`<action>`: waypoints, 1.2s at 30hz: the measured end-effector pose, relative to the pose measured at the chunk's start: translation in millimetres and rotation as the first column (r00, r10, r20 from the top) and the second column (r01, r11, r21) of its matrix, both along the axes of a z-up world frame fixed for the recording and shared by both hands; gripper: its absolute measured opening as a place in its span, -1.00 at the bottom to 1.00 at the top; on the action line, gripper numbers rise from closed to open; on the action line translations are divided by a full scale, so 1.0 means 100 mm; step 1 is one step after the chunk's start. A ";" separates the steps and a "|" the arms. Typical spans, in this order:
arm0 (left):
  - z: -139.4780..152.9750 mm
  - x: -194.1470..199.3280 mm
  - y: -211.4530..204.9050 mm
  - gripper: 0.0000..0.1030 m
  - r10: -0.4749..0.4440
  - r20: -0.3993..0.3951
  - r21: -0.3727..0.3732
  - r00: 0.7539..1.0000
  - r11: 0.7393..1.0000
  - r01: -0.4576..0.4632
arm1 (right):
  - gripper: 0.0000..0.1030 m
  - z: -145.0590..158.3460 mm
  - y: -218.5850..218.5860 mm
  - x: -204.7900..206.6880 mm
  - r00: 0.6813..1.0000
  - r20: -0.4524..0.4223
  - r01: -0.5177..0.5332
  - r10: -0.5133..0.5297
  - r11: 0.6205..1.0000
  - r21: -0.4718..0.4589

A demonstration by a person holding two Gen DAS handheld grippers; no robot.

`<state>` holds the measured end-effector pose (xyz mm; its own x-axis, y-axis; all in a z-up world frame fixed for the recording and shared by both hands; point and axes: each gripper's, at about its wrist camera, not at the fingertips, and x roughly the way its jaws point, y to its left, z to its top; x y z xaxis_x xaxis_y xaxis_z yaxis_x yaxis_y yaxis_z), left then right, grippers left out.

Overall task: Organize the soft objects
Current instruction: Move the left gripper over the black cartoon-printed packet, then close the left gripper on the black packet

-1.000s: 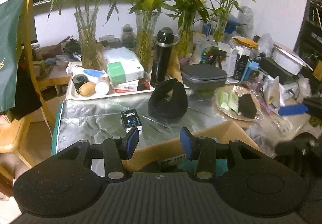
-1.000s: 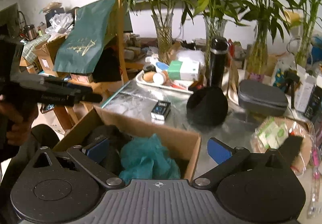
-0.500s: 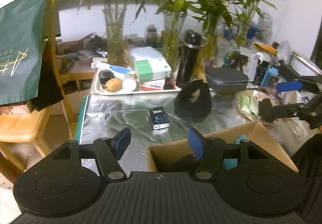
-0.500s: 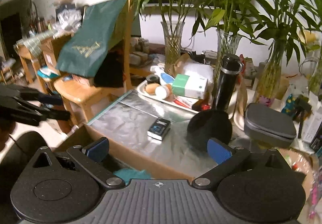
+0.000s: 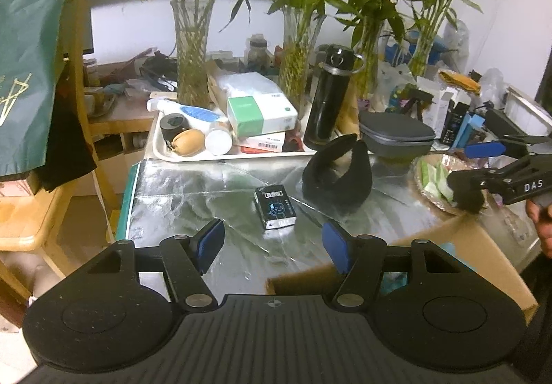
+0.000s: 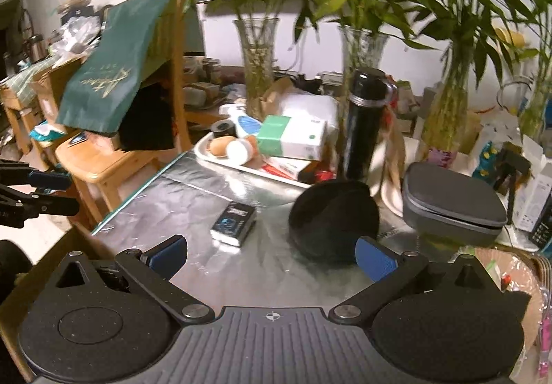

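A black soft cap (image 5: 339,177) sits on the foil-covered table (image 5: 193,191); it also shows in the right wrist view (image 6: 333,215). A cardboard box (image 5: 479,246) at the near right holds a teal soft thing (image 5: 452,248). My left gripper (image 5: 272,244) is open and empty above the table's near edge, left of the box. My right gripper (image 6: 270,254) is open and empty, just short of the cap; it shows at the right of the left wrist view (image 5: 483,160). A black soft piece (image 5: 464,191) lies on a woven plate (image 5: 434,198).
A small dark packet (image 5: 276,206) lies on the foil in front of the cap. Behind stand a white tray (image 5: 162,153) of boxes and bottles, a black flask (image 5: 327,104), a grey case (image 5: 396,135) and glass vases of bamboo (image 5: 191,49). A wooden chair (image 5: 38,204) stands at left.
Both grippers have moved up and away from the box toward the table. The right gripper has come close to the black cap. Both stay open and empty.
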<state>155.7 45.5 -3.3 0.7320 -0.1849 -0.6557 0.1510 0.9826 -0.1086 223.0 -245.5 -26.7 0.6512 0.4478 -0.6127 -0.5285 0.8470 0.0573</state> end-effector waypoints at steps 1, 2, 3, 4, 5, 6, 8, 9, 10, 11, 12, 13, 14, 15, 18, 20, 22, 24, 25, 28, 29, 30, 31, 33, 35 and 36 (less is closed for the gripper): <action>-0.02 0.06 0.01 0.21 0.001 -0.002 0.002 1.000 1.000 -0.001 | 1.00 -0.03 -0.03 0.05 1.000 -0.001 0.015 -0.015 1.000 0.000; -0.05 0.10 0.01 0.21 0.003 -0.004 0.001 1.000 1.000 -0.003 | 1.00 -0.06 -0.05 0.10 1.000 -0.003 0.027 -0.027 1.000 0.001; -0.08 0.15 0.03 0.21 0.006 -0.007 -0.004 1.000 1.000 -0.006 | 1.00 -0.09 -0.07 0.15 0.999 -0.009 0.038 -0.038 0.999 0.003; -0.10 0.20 0.05 0.21 0.012 -0.013 -0.015 1.000 1.000 -0.012 | 1.00 -0.12 -0.10 0.20 0.999 -0.016 0.050 -0.050 0.999 0.007; -0.12 0.23 0.07 0.21 0.016 -0.018 -0.024 1.000 1.000 -0.016 | 1.00 -0.16 -0.14 0.25 0.998 -0.024 0.063 -0.063 0.998 0.009; -0.14 0.27 0.09 0.21 0.017 -0.021 -0.026 1.000 1.000 -0.017 | 1.00 -0.20 -0.16 0.29 0.997 -0.031 0.076 -0.075 0.997 0.011; -0.19 0.35 0.10 0.21 0.014 -0.029 -0.009 0.999 1.000 -0.014 | 1.00 -0.26 -0.21 0.36 0.995 -0.044 0.091 -0.091 0.996 0.018; -0.20 0.38 0.10 0.21 0.010 -0.030 0.001 0.999 1.000 -0.010 | 1.00 -0.28 -0.22 0.40 0.994 -0.047 0.097 -0.096 0.995 0.018; -0.23 0.42 0.10 0.21 0.003 -0.031 0.009 1.000 1.000 -0.002 | 1.00 -0.30 -0.23 0.42 0.994 -0.046 0.102 -0.101 0.995 0.017; -0.25 0.45 0.10 0.21 -0.005 -0.031 0.014 1.000 1.000 0.006 | 1.00 -0.30 -0.23 0.45 0.993 -0.043 0.106 -0.105 0.994 0.016; -0.28 0.48 0.10 0.21 -0.011 -0.032 0.016 0.999 1.000 0.011 | 1.00 -0.30 -0.23 0.47 0.993 -0.042 0.111 -0.110 0.994 0.020; -0.31 0.52 0.10 0.21 -0.010 -0.032 0.015 0.999 1.000 0.011 | 1.00 -0.31 -0.24 0.50 0.992 -0.045 0.116 -0.115 0.993 0.028; -0.34 0.55 0.11 0.21 -0.006 -0.030 0.008 1.000 1.000 0.006 | 1.00 -0.31 -0.24 0.51 0.992 -0.049 0.119 -0.117 0.992 0.036; -0.37 0.58 0.12 0.21 -0.006 -0.028 0.004 1.000 1.000 0.006 | 1.00 -0.32 -0.24 0.54 0.992 -0.051 0.121 -0.119 0.992 0.044; -0.45 0.66 0.12 0.21 -0.009 -0.023 0.010 1.000 1.000 0.009 | 1.00 -0.34 -0.23 0.58 0.992 -0.051 0.114 -0.112 0.993 0.041; -0.51 0.70 0.12 0.21 -0.026 -0.021 0.018 0.999 1.000 0.026 | 1.00 -0.36 -0.19 0.62 0.993 -0.047 0.106 -0.105 0.994 0.026; -0.58 0.76 0.11 0.21 -0.047 -0.021 0.025 0.999 0.999 0.047 | 1.00 -0.38 -0.17 0.64 0.994 -0.049 0.098 -0.097 0.995 0.012; -0.65 0.82 0.11 0.21 -0.054 -0.020 0.029 0.998 0.998 0.054 | 1.00 -0.42 -0.16 0.68 0.993 -0.060 0.102 -0.102 0.995 -0.001; -0.69 0.86 0.11 0.21 -0.057 -0.024 0.030 0.998 0.998 0.058 | 1.00 -0.44 -0.16 0.70 0.992 -0.065 0.106 -0.106 0.994 -0.011; -0.80 0.97 0.12 0.21 -0.075 -0.029 0.021 0.997 0.997 0.076 | 1.00 -0.48 -0.15 0.74 0.990 -0.071 0.117 -0.120 0.992 -0.043; -0.84 1.00 0.13 0.21 -0.080 -0.028 0.019 0.996 0.997 0.081 | 1.00 -0.49 -0.15 0.75 0.990 -0.073 0.118 -0.122 0.992 -0.049; -0.87 1.03 0.13 0.21 -0.084 -0.030 0.019 0.996 0.996 0.084 | 1.00 -0.50 -0.16 0.75 0.990 -0.074 0.118 -0.122 0.992 -0.053; -0.90 1.06 0.13 0.21 -0.087 -0.033 0.019 0.996 0.996 0.088 | 1.00 -0.51 -0.16 0.76 0.990 -0.074 0.118 -0.122 0.992 -0.055; -0.96 1.13 0.14 0.21 -0.099 -0.031 0.016 0.995 0.995 0.100 | 1.00 -0.52 -0.15 0.79 0.990 -0.077 0.116 -0.120 0.991 -0.059; -1.01 1.20 0.15 0.21 -0.112 -0.037 0.003 0.993 0.994 0.112 | 1.00 -0.54 -0.14 0.81 0.990 -0.078 0.116 -0.122 0.990 -0.076; -1.04 1.24 0.16 0.21 -0.121 -0.043 -0.008 0.992 0.993 0.121 | 1.00 -0.56 -0.13 0.83 0.989 -0.079 0.117 -0.124 0.989 -0.088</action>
